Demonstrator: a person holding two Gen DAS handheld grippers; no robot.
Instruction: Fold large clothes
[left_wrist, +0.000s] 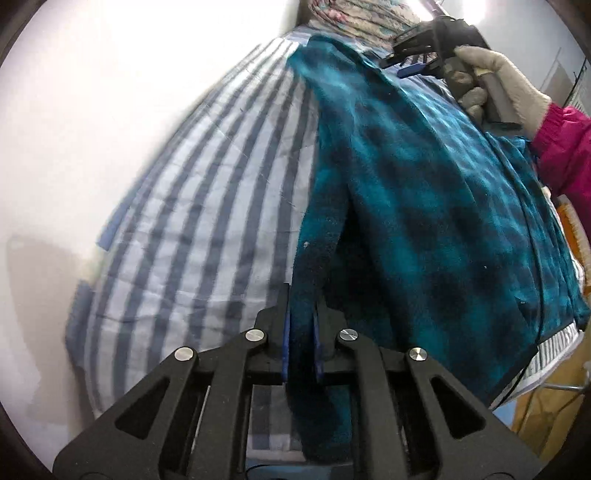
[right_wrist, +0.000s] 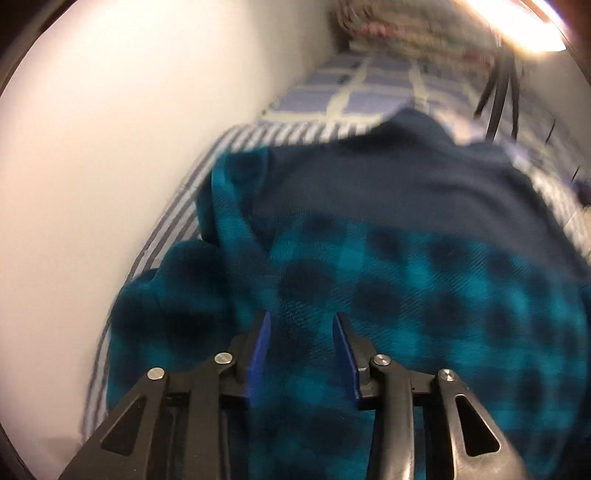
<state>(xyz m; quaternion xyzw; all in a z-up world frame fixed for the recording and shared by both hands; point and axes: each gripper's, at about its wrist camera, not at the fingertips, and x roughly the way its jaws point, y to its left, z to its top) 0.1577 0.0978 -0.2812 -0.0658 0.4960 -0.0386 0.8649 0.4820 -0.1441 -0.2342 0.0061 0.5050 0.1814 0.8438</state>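
1. Left wrist view: the left gripper (left_wrist: 301, 325) has its jaws clamped on an edge of the teal plaid fleece garment (left_wrist: 424, 206), which lies across the striped bed sheet (left_wrist: 192, 206) beside a white wall (left_wrist: 92, 110). The right gripper (left_wrist: 404, 61) (held in a gloved hand (left_wrist: 495, 85)) hangs over the garment's far end.
2. Right wrist view: blurred; the right gripper's jaws stand apart just above the garment, seemingly gripping nothing.

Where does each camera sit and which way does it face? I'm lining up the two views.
Left wrist: on the left gripper, shut on the teal jacket, looking along the striped bed; the gloved right hand shows.
Right wrist: on the open right gripper, above the jacket.
Shared: jacket, bed, white wall.
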